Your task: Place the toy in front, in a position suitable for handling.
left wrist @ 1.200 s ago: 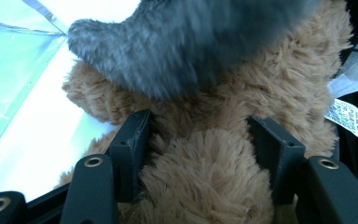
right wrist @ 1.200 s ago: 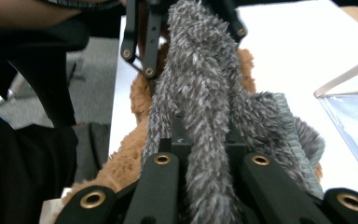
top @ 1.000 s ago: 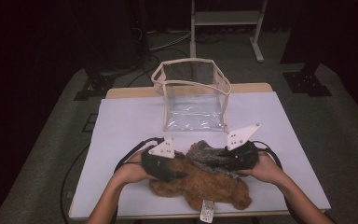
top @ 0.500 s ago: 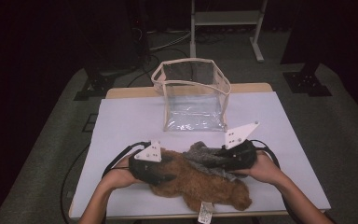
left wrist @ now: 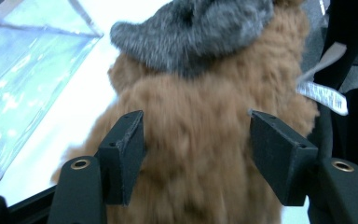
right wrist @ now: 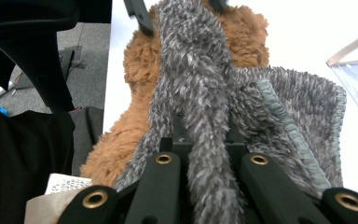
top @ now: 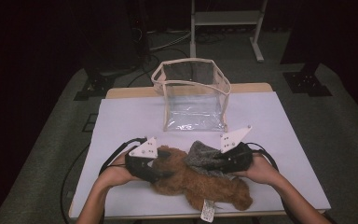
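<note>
The brown plush toy (top: pixel 200 183) lies at the near table edge, its grey garment (right wrist: pixel 200 93) pinched in the clenched right gripper (top: pixel 226 161). The left gripper (left wrist: pixel 196 149), jaws spread, straddles the body. Closing it seems needed next, so the garment can be pulled.

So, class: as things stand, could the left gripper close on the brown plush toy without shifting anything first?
Probably yes. The left gripper has its jaws open on either side of the brown plush toy, with nothing between them. The grey cloth lies farther along, pinched by the right gripper.
</note>
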Available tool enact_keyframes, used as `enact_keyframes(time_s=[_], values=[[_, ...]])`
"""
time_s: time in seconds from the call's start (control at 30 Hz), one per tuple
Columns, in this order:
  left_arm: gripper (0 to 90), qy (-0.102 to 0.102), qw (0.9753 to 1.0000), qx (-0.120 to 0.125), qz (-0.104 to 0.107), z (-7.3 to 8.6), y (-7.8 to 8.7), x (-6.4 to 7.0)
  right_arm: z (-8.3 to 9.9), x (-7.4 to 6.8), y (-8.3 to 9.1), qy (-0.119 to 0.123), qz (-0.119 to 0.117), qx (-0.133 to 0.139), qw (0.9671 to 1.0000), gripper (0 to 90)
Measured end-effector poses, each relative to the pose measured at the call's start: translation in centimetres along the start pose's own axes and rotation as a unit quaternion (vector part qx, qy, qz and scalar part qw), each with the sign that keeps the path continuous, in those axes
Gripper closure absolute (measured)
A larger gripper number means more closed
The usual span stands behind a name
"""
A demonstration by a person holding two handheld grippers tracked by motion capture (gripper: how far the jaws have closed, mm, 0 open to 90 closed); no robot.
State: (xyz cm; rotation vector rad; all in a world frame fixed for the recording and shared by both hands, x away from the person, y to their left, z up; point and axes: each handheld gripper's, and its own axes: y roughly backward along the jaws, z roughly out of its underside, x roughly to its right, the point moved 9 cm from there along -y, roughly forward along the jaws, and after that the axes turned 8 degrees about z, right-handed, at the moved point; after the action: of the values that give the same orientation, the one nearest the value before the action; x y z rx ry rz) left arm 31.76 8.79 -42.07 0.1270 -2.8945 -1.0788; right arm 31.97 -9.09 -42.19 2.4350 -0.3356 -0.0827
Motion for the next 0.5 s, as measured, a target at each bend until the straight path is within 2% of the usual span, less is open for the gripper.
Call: enact_keyframes(time_s=[0.1,0.2,0.33,0.5], values=[[36.1,0.008,1.0,0.004,0.004,0.5,-0.1,0.0,0.4,0.7,0.3,-0.007,0.004,0.004,1.0,81.4],[39.5,0.016,0.9995,0.015,0.022,0.6,-1.1,0.2,0.8,0.9,0.4,-0.02,0.001,0.005,0.9998,81.4],[42.7,0.022,0.9982,0.037,0.042,0.5,-2.3,0.6,1.0,1.1,0.6,-0.013,0.003,-0.008,0.9999,81.4],[43.5,0.013,0.999,0.024,0.036,0.1,-2.8,0.5,1.0,1.5,0.9,-0.015,0.007,-0.012,0.9998,81.2]])
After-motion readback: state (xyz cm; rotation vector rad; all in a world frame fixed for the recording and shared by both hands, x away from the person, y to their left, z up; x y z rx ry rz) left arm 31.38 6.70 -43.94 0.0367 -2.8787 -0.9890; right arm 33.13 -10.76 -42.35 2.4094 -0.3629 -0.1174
